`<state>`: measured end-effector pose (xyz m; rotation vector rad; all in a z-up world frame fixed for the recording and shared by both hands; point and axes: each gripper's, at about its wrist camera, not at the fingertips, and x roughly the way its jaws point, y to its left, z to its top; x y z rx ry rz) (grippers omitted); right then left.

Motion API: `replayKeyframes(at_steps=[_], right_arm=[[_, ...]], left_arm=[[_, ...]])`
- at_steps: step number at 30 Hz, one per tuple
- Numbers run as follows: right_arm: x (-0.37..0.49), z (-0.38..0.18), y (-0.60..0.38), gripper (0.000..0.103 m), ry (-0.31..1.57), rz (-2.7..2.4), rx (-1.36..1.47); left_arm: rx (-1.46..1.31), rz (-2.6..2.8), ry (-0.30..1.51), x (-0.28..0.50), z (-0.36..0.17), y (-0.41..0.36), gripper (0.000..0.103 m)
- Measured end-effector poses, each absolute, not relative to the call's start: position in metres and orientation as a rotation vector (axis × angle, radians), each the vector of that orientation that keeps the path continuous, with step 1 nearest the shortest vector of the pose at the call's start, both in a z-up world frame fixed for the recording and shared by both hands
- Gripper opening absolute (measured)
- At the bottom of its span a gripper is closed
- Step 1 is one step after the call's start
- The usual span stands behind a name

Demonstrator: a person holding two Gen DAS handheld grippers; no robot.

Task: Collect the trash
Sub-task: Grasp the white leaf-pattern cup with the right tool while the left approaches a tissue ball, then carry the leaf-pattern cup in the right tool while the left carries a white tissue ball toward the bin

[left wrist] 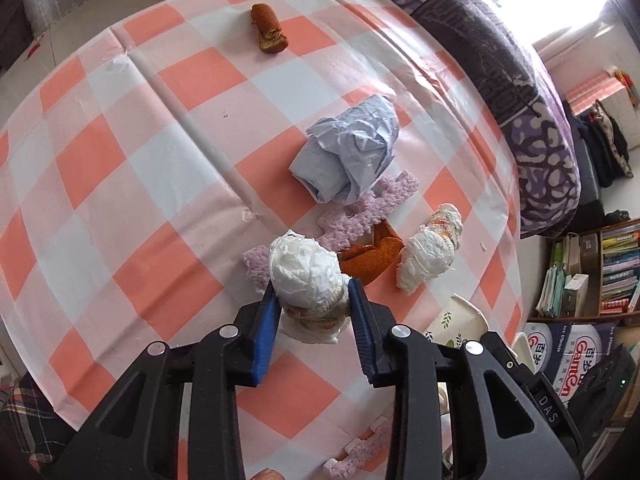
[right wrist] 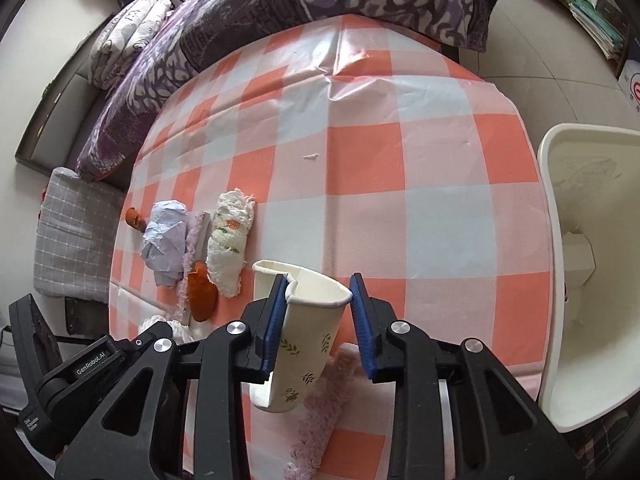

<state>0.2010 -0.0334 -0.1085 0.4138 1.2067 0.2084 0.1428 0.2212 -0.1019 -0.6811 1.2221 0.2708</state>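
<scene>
My left gripper (left wrist: pixel 314 286) is shut on a crumpled white tissue wad (left wrist: pixel 308 276) over the checked tablecloth (left wrist: pixel 160 160). Beyond it lie a crumpled pale blue paper (left wrist: pixel 348 154), purple foam strips (left wrist: pixel 360 212), orange peel (left wrist: pixel 370 258), a second white tissue roll (left wrist: pixel 430 248) and a brown peel piece (left wrist: pixel 269 29) far back. My right gripper (right wrist: pixel 318 282) is shut on a crushed paper cup (right wrist: pixel 304 336) with leaf print, held above the table. A white trash bin (right wrist: pixel 592 264) stands off the table's right edge, open, with some white scrap inside.
A purple patterned bedspread (right wrist: pixel 280 16) borders the table's far side. A grey cushion (right wrist: pixel 68 236) sits at the left. A bookshelf (left wrist: pixel 592 272) and printed boxes (left wrist: pixel 568 356) stand at the right. A purple foam strip (right wrist: pixel 320 412) lies under the cup.
</scene>
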Motion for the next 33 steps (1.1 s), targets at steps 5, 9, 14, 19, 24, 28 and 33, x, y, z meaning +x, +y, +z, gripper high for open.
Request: replayKeyframes(at_steps=[5,9,14,19,24,28,33], right_arm=[[0.197,-0.085,-0.029,0.030,1.102,0.258,0.362],[0.189,-0.055,-0.022,0.030,0.955,0.290,0.285],[0.176,-0.023,-0.025,0.030,0.789,0.287,0.196],[0.165,-0.004,-0.030,0.030,0.694,0.262,0.146],[0.159,0.006,-0.035,0.030,0.650,0.240,0.115],[0.154,0.010,-0.041,0.030,0.631,0.228,0.098],[0.148,0.015,-0.050,0.030,0.610,0.208,0.080]], left_arm=[[-0.543,0.255,1.133,0.144,-0.075,0.207,0.034],[-0.453,0.245,1.049,0.144,-0.054,0.195,0.034],[-0.365,0.248,0.930,0.143,-0.028,0.185,0.034],[-0.273,0.256,0.840,0.141,-0.009,0.169,0.034],[-0.223,0.254,0.789,0.137,0.001,0.154,0.034],[-0.205,0.247,0.764,0.136,0.006,0.146,0.034],[-0.205,0.230,0.756,0.136,0.009,0.136,0.034]])
